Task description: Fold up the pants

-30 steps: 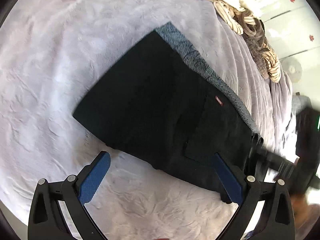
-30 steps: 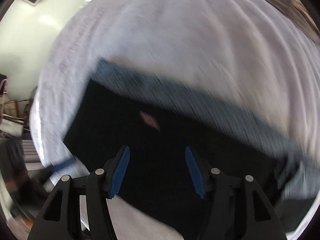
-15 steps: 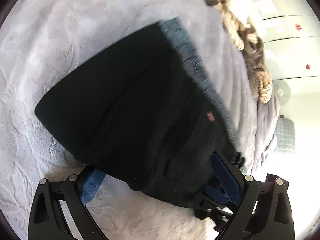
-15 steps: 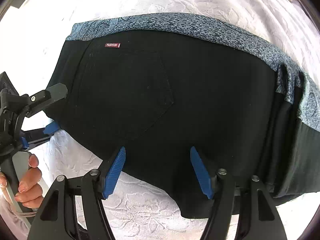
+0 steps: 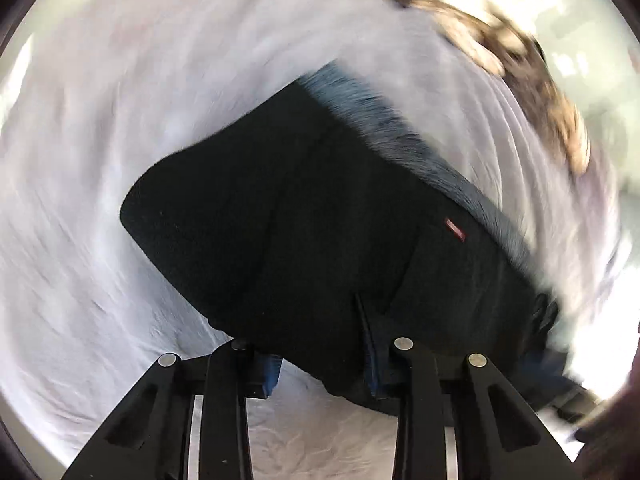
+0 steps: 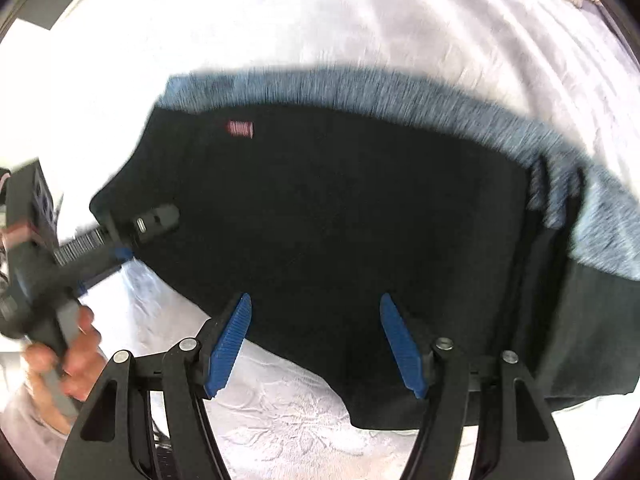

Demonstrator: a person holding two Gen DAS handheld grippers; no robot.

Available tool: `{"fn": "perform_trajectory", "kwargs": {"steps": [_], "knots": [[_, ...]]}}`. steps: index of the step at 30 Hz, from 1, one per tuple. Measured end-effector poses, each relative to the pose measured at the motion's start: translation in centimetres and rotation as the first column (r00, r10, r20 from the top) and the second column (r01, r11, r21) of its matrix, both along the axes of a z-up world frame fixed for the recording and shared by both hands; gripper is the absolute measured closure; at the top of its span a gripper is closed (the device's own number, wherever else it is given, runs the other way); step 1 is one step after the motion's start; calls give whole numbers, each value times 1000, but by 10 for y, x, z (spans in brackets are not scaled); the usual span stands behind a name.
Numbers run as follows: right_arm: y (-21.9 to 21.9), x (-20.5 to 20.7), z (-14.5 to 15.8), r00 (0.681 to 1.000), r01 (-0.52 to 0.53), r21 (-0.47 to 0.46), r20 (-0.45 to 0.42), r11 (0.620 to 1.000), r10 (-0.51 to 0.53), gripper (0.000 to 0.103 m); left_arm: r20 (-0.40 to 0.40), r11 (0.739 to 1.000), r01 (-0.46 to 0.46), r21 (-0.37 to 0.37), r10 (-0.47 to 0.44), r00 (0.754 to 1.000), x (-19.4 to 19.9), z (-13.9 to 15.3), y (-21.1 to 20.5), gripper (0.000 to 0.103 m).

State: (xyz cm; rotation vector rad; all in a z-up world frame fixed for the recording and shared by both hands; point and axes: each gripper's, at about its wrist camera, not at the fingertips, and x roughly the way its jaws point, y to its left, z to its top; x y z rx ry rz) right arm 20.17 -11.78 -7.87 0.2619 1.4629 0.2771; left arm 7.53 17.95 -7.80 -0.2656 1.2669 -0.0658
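The folded black pants (image 5: 320, 220) lie on the bed (image 5: 100, 140), long axis along the grey waistband (image 6: 400, 96); the left hand-held gripper (image 5: 320, 344) has just closed onto their near edge; the right hand-held gripper (image 6: 320, 344), jaws apart, straddles that same edge unclamped.

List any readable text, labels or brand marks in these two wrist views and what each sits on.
Red tag on the black pants, just below the grey patterned band: bears pale lettering, too blurred by motion to read.
Same red tag in the left wrist view: too small and smeared to read.
No other text, numbers or signs can be made out on the pale bedspread or anywhere else.
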Motion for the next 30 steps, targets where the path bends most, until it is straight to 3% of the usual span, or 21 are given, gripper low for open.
{"fn": "perform_trajectory", "kwargs": {"steps": [1,3,5,7,8,11,15,17,20,21,22,23,26,30], "knots": [[-5,5,8,1000,6,15,5,1000,-6,32,54,990,71,126,-78,995,-5,9,-18,70],[-12,22,29,1000,1,62,15,998,-2,32,106,950,140,278,-175,979,-13,16,-40,70],[-10,40,49,999,-28,105,35,994,24,31,135,882,199,426,-280,950,-21,17,-62,70],[0,60,68,995,-88,141,53,986,81,27,138,825,231,516,-347,928,-27,13,-73,70],[9,70,76,991,-132,156,51,979,125,22,138,810,237,536,-362,922,-29,11,-74,70],[50,98,82,960,-274,183,-5,944,280,22,136,778,246,578,-388,911,-30,9,-78,70],[123,116,77,873,-459,176,-93,871,478,22,134,764,244,597,-395,909,-30,8,-78,70],[150,119,67,828,-517,183,-140,836,542,22,135,762,242,601,-395,909,-28,9,-78,70],[168,115,42,798,-518,202,-235,831,555,24,138,756,240,609,-398,907,-25,10,-82,70],[168,114,33,793,-510,201,-266,837,547,31,133,755,244,609,-400,907,-25,10,-82,70],[167,114,27,796,-503,187,-280,844,536,68,125,754,249,608,-401,907,-26,11,-84,70],[162,115,23,806,-486,178,-286,856,518,80,139,751,250,612,-413,900,-29,16,-88,70],[138,125,37,858,-417,212,-227,884,460,84,174,735,261,625,-457,872,-41,36,-102,70],[86,115,69,913,-336,324,-118,884,390,84,230,735,276,620,-506,831,-51,71,-126,70]]}}
